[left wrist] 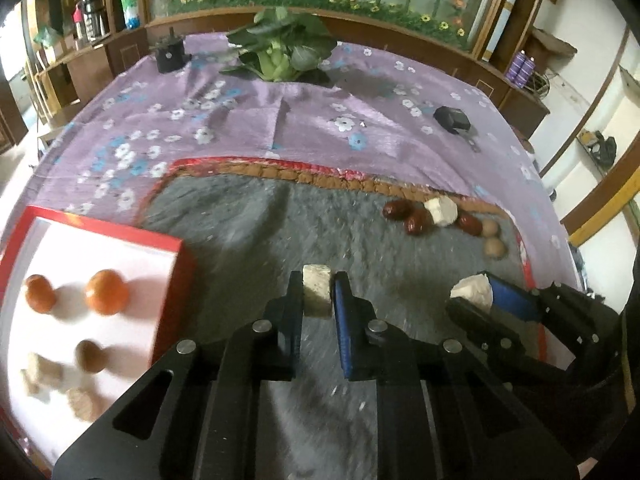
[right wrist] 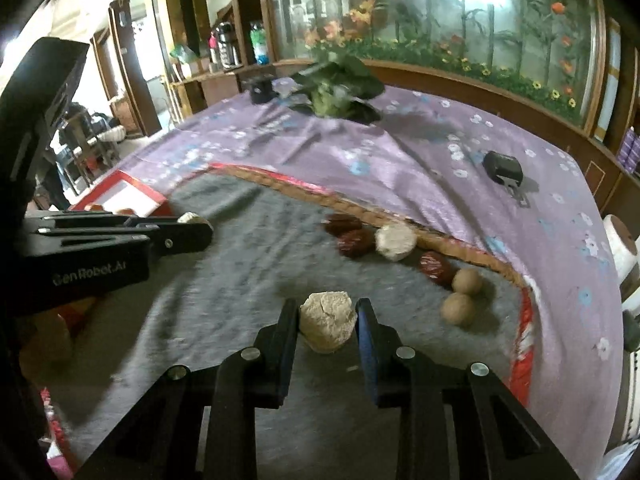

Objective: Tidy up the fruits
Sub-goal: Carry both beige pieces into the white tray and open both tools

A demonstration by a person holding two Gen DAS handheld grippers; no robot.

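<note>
My left gripper [left wrist: 318, 285] is shut on a pale squarish chunk [left wrist: 317, 296], held just above the grey mat [left wrist: 280, 232]. To its left stands a red-walled tray [left wrist: 176, 276] holding two oranges [left wrist: 107, 292], a brown round fruit [left wrist: 91, 356] and several pale chunks [left wrist: 44, 372]. My right gripper [right wrist: 327, 309] is shut on a lumpy pale chunk [right wrist: 328, 322]. Beyond it, at the mat's far edge, lie three red dates [right wrist: 354, 242], another pale chunk [right wrist: 395, 241] and two tan round fruits [right wrist: 458, 309]. The left gripper [right wrist: 196, 222] shows at the left of the right wrist view.
A purple floral cloth [left wrist: 320, 120] covers the table under the mat. A leafy green vegetable [left wrist: 280, 48] and a black device [left wrist: 170, 54] sit at the far edge; a small black object [left wrist: 452, 118] lies at right. A paper roll [right wrist: 620, 246] stands off the right edge.
</note>
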